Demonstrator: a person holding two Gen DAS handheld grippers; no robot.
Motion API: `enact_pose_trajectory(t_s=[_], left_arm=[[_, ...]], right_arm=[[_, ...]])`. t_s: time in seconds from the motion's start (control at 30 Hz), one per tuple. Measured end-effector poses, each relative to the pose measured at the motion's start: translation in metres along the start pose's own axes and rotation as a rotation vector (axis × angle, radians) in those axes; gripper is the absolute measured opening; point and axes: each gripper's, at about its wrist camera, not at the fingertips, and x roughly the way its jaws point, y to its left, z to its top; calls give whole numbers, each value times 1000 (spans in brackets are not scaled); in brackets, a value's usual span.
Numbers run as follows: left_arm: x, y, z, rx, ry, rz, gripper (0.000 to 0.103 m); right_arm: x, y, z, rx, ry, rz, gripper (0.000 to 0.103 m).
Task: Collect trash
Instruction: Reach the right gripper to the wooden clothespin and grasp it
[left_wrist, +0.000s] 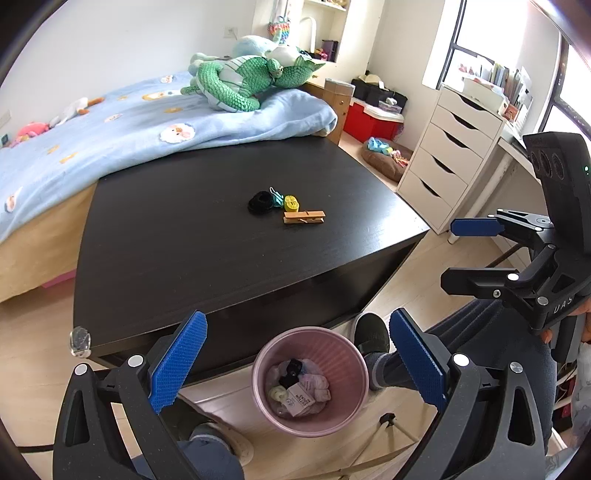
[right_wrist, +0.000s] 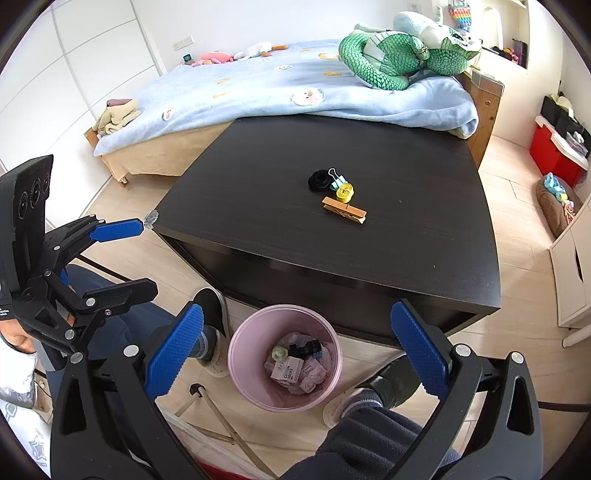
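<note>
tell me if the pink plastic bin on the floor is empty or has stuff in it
Has stuff in it. The pink plastic bin stands upright by the dark wooden table, holding crumpled wrappers, a small printed card and a black item.

Home bedroom: bed (left_wrist: 110, 122), plush toys (left_wrist: 236, 79)

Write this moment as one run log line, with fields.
left gripper: open, empty | right gripper: open, empty | bin: holds trash | table: clothespin left

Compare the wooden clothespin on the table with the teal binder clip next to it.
The wooden clothespin is tan, long and lies flat by itself; the teal binder clip is shorter, has wire handles and sits pressed between the black hair tie and the yellow item. Both are clips lying on the dark table.
</note>
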Motion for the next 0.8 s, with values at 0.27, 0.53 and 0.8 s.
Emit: enact_pose_trajectory(t_s=[0.27,0.53,0.8], left_arm=[[0,9,11,0,-23,17,95],[5,23,30,-1,-34,35,95],[18,40,47,-4,-34,53,95]], right_arm=[[9,-7,18,-31,4,7,100],[40,-24,53,-130,45,-27,100],[78,-34,90,-233,101,-29,100]])
